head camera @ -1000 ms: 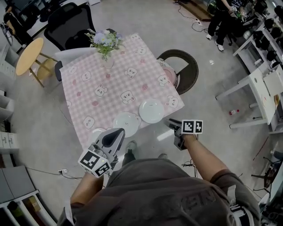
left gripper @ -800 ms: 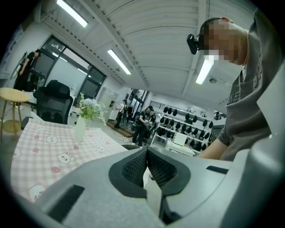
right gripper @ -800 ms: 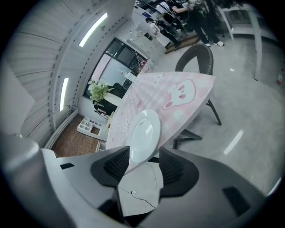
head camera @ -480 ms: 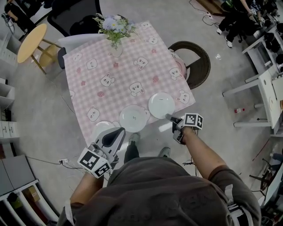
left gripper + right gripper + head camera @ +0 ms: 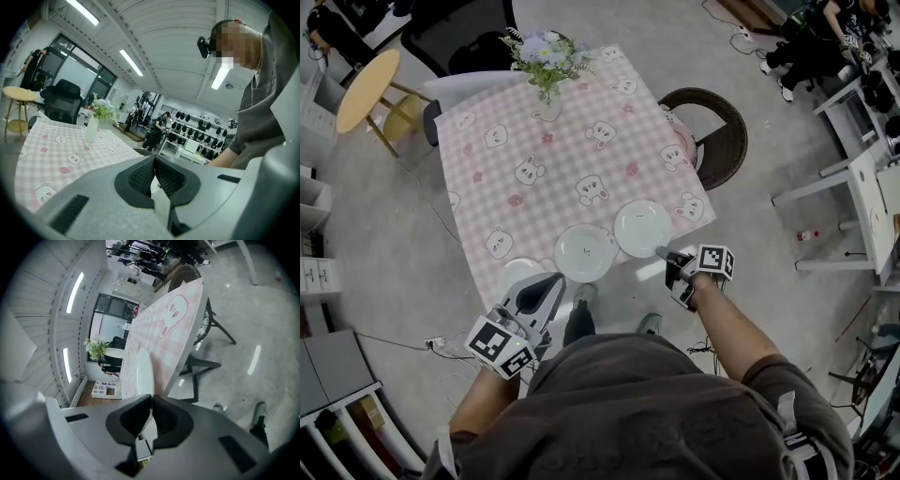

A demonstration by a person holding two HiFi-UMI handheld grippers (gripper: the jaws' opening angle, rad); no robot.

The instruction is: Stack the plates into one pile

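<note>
My right gripper [image 5: 662, 252]: fingers just closing, now pinch rim of right plate [image 5: 641, 227] at table [image 5: 534, 141] near edge. My left gripper [image 5: 555, 279]: fingers pressed together, empty, near left plate [image 5: 514, 274].

Near plate [image 5: 516, 274] partly hidden behind left gripper [image 5: 555, 281], seemingly.

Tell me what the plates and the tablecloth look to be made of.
The plates look like glazed ceramic, though melamine is possible: they are plain white and smooth, with a soft sheen and a thin rim. The tablecloth is probably fabric, perhaps coated. It has a matt pink check printed with bears and drapes down at its edges.
</note>
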